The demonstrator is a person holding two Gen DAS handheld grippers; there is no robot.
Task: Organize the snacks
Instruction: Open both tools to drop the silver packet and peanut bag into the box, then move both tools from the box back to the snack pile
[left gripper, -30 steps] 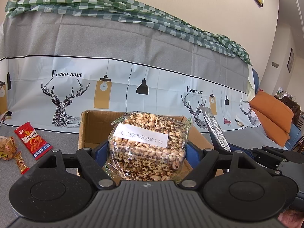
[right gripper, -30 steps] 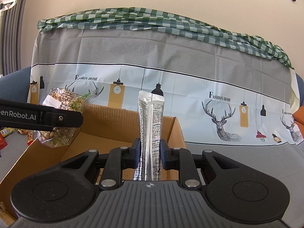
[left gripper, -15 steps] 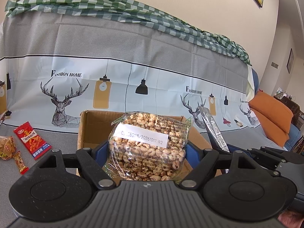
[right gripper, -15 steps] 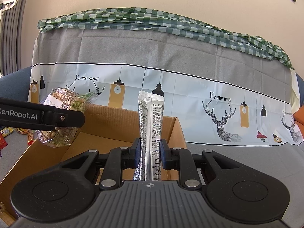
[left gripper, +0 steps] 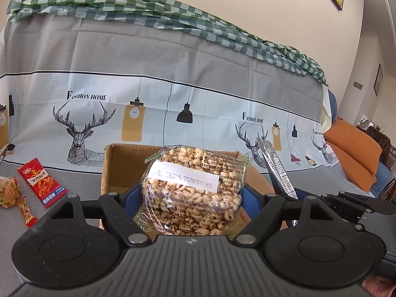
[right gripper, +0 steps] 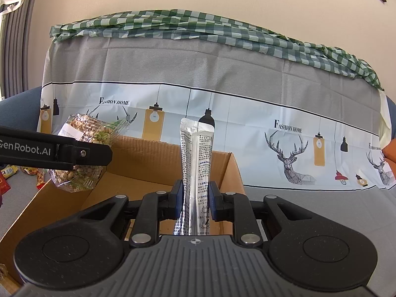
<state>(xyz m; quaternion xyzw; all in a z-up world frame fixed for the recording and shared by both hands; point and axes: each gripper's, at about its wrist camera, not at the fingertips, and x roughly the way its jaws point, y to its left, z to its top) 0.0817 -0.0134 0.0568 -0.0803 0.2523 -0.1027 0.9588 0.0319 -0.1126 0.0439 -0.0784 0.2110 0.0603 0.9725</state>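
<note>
My left gripper (left gripper: pixel 191 195) is shut on a clear bag of peanuts (left gripper: pixel 193 188) with a white date label, held upright above the open cardboard box (left gripper: pixel 118 163). The same bag of peanuts (right gripper: pixel 81 153) shows at the left of the right wrist view, behind the left gripper's black finger (right gripper: pixel 74 152). My right gripper (right gripper: pixel 196 195) is shut on a tall silver sachet (right gripper: pixel 196 163) that stands upright over the cardboard box (right gripper: pixel 222 170). In the left wrist view the silver sachet (left gripper: pixel 277 170) leans at the right.
Loose snacks lie on the grey cover left of the box: a red packet (left gripper: pixel 42 182), an orange packet (left gripper: pixel 8 191) and a small wrapped piece (left gripper: pixel 26 210). A cloth-draped sofa back (right gripper: pixel 198 74) rises behind the box. Orange cushions (left gripper: pixel 354 153) sit far right.
</note>
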